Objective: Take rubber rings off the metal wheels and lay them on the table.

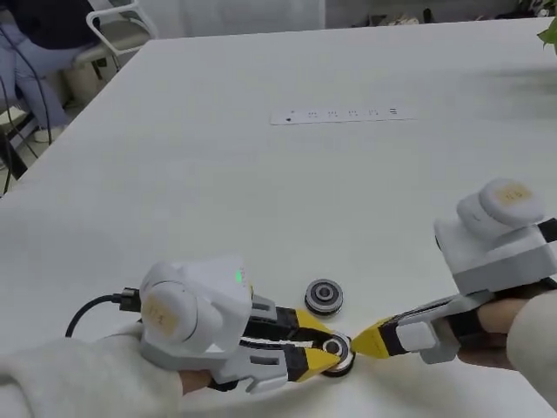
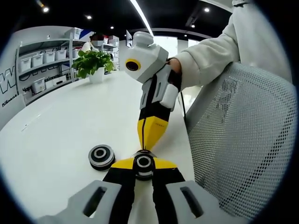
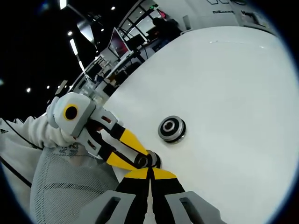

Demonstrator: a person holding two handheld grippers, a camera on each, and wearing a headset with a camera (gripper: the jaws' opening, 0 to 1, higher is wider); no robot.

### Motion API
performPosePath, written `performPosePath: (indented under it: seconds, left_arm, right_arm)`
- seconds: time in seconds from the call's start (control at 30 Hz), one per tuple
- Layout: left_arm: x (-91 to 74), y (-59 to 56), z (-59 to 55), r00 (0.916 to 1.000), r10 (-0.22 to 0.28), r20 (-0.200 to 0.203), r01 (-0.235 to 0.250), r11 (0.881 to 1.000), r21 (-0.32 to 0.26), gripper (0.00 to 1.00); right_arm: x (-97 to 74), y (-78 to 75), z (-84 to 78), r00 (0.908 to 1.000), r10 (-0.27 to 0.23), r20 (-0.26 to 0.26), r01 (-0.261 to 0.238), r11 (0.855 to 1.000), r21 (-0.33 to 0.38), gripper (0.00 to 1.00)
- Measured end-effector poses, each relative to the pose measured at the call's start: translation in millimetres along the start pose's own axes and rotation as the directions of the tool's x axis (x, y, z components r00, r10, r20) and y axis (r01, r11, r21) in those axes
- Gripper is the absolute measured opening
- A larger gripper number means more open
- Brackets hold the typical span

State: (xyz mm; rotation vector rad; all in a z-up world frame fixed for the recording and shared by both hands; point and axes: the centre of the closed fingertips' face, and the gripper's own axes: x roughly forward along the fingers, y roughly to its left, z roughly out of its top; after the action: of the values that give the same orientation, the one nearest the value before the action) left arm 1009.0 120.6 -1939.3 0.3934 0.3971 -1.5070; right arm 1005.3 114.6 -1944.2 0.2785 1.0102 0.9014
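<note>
**Nearest.** The left tongs [image 1: 326, 348], yellow-tipped black jaws on a white housing, are closed around the gripped metal wheel [image 1: 337, 353]. This is a small round wheel with a silver hub and black rubber on its rim, and it sits low on the white bench [image 1: 261, 200]. The right tongs [image 1: 361, 341] are of the same make, with their jaws pressed together to a point. Their tip touches the rim of that wheel on the side facing away from the left tongs. Whether the tip pinches the rubber cannot be told. In the head view a black cable [image 1: 91, 306] leaves the rear of the left tongs' housing.

**Just beyond the meeting tips.** The free metal wheel [image 1: 324, 296] is a second wheel of the same kind. It lies flat on the bench, apart from both tongs, with a black ring around it.

**Beside the tongs.** The left gripper view adds a grey mesh chair back [image 2: 243, 140] next to the right tongs. It also shows the white sleeve [image 2: 210, 51] of the arm that carries them.

**Farthest.** In the head view a flush strip with small markings [image 1: 335, 114] lies in the bench well beyond both tongs. A white-framed chair [image 1: 113, 26] stands past the bench edge on the left tongs' side. The left gripper view shows a white pot [image 2: 97, 75] holding a green leafy plant [image 2: 91, 60], standing on the bench well behind the right tongs. Farther still, grey shelving [image 2: 28, 49] carries white storage bins [image 2: 39, 63], whose contents cannot be told.
</note>
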Motion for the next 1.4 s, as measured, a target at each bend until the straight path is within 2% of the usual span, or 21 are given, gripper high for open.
performPosePath:
  seconds: [0.57,1.4]
  left_arm:
    - [-0.2,1.4,-0.5,1.0,0.006,-0.001,-0.006,1.0,-0.006,0.08]
    - [-0.1,1.5,-0.6,1.0,0.008,0.002,-0.008,1.0,-0.012,0.08]
  right_arm:
    - [0.0,-0.5,2.9,1.0,0.003,0.006,-0.003,1.0,0.004,0.0]
    - [0.2,6.6,5.4,0.9998,0.014,0.013,-0.014,1.0,-0.013,0.0]
